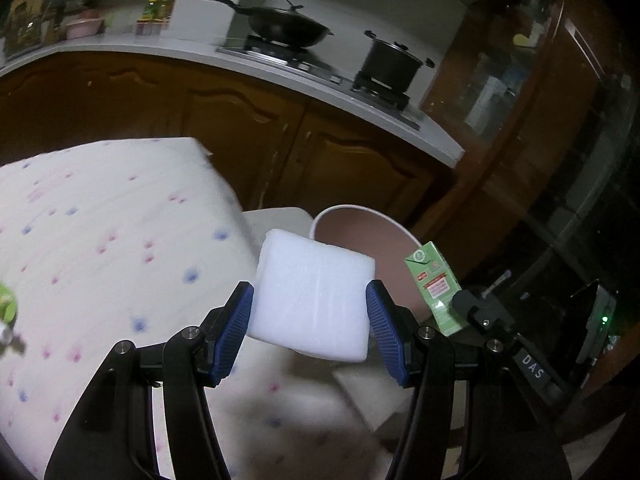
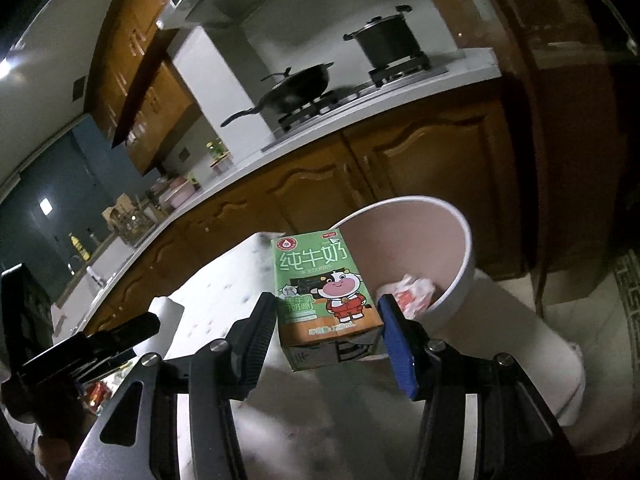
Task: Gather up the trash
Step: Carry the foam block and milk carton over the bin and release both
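Note:
My left gripper (image 1: 310,304) is shut on a white foam block (image 1: 314,298) and holds it in the air near the table's corner. My right gripper (image 2: 326,320) is shut on a green milk carton (image 2: 326,300) with a cartoon cow; the carton also shows in the left wrist view (image 1: 434,288). A round white bin (image 2: 460,256) stands just beyond the carton, with crumpled red and white trash (image 2: 414,292) inside. In the left wrist view the bin's rim (image 1: 360,210) shows behind the foam block.
A table with a white dotted cloth (image 1: 100,240) lies to the left. A green item (image 1: 8,304) sits at its left edge. Behind are wooden cabinets (image 1: 240,132), a counter with a wok (image 1: 280,24) and a pot (image 1: 388,62).

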Available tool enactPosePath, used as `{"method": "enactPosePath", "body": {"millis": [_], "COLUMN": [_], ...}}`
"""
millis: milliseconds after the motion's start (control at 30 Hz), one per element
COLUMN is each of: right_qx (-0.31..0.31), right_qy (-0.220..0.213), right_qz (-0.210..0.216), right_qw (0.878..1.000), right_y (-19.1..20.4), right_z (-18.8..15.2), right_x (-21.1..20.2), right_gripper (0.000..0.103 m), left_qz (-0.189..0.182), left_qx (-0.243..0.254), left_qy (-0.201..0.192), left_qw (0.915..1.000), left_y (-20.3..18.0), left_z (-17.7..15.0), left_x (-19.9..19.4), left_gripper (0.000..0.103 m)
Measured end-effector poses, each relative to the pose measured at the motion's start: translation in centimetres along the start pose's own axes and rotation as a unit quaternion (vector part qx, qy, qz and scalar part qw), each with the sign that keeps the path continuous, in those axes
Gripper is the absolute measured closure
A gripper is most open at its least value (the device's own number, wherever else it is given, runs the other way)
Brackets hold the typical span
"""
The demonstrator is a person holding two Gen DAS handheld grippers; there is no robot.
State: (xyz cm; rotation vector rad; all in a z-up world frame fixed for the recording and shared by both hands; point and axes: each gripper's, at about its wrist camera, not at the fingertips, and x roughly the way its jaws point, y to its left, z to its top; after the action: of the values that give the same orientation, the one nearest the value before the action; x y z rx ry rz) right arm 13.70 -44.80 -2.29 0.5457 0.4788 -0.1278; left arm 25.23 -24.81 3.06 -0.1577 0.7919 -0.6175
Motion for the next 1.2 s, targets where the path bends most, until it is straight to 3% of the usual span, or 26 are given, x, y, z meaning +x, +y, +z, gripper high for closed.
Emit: {"method": "enactPosePath", "body": {"millis": [500,800,1000,1200], "right_qx": [0.010,0.019,0.037,0.060], "right_qy": [-0.014,-0.004,-0.010,-0.023], "right_qz": [-0.016,-0.028,-0.028,-0.023], "right_qw": [1.000,0.999,0.999,0.998], "right_y": [-3.0,-4.1,-5.2,-5.7], "right_z": [3.1,4.6,4.4,3.9], "right_x": [2.7,4.7,4.1,3.1], "right_gripper": [0.051,0.047,0.046,0.030], "left_qz": [-0.007,-0.019,-0.020,-0.019], "left_qx": [0.028,0.027,0.026,0.004], "left_qy": [0.022,0.074,0.077,0.071], "left_qw": [0.9993,0.9967,0.9965,0.9973], "left_y": [-3.9,-4.3,-4.4,-2.7], "left_z": [3.4,4.0,3.4,2.4], "left_x": [8.1,12.8,13.0,11.3], "left_gripper": [0.045,0.038,0.034,0.034]}}
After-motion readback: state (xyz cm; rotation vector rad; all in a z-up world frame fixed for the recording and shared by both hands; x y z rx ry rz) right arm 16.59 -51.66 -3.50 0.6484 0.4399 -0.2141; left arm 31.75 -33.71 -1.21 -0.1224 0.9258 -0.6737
